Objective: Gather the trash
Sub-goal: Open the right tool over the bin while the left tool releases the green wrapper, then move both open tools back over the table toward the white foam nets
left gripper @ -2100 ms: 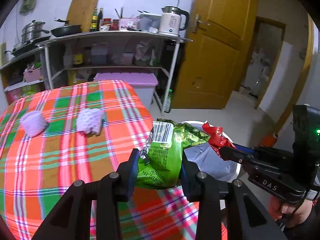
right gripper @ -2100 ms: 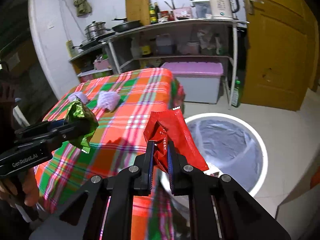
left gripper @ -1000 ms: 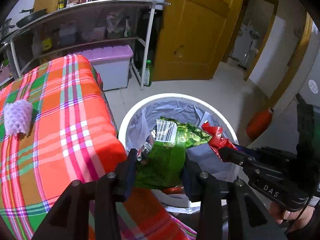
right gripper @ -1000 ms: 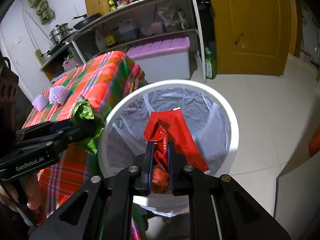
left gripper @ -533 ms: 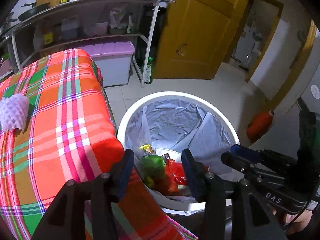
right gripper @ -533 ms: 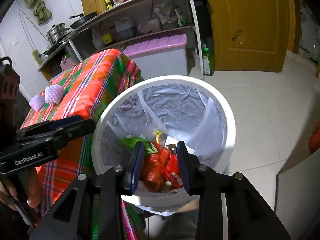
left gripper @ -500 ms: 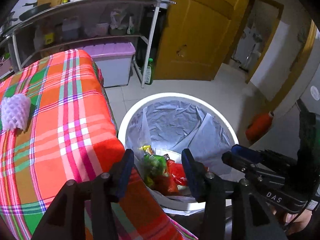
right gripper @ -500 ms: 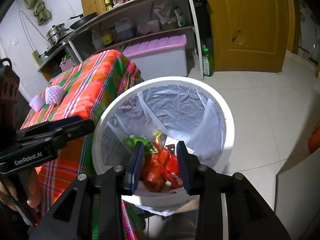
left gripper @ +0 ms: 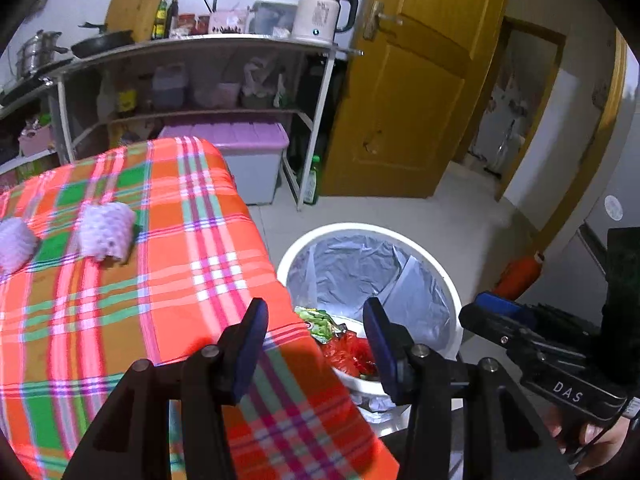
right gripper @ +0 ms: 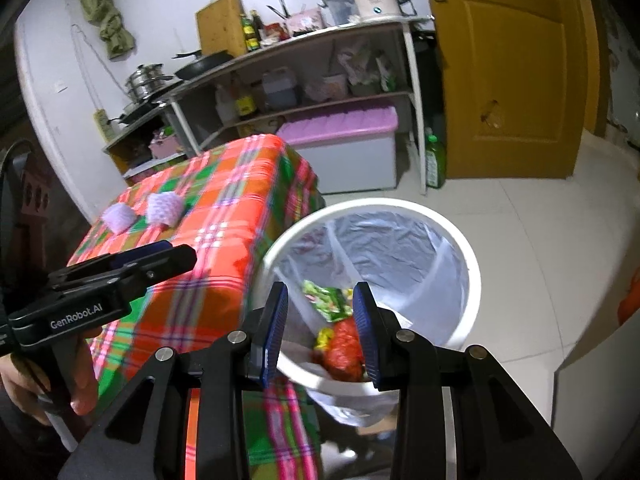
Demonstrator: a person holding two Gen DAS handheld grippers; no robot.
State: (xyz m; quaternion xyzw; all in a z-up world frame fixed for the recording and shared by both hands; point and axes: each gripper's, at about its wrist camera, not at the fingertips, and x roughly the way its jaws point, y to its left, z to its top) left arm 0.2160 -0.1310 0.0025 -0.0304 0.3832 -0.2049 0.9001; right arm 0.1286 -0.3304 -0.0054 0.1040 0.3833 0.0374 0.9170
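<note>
A: Small kitchen; yellow door at upper right of the frame, cluttered shelf across the top, bench under a plaid cloth filling the left half.

B: White trash bin with a grey liner at centre right, standing on the floor just beside the bench edge.

A: Inside the bin: a green wrapper and a red wrapper lying at the bottom. Counted as collected.

B: Left hand-held gripper spread wide, holding nothing, poised over the bench corner near the bin.

A: Right hand-held gripper likewise parted and holding nothing, above the near rim of the bin.

B: Left to do, by the look of it: two pale purple foam nets lying on the bench at middle left, well apart from the bin. Probably past halfway, not finished.
</note>
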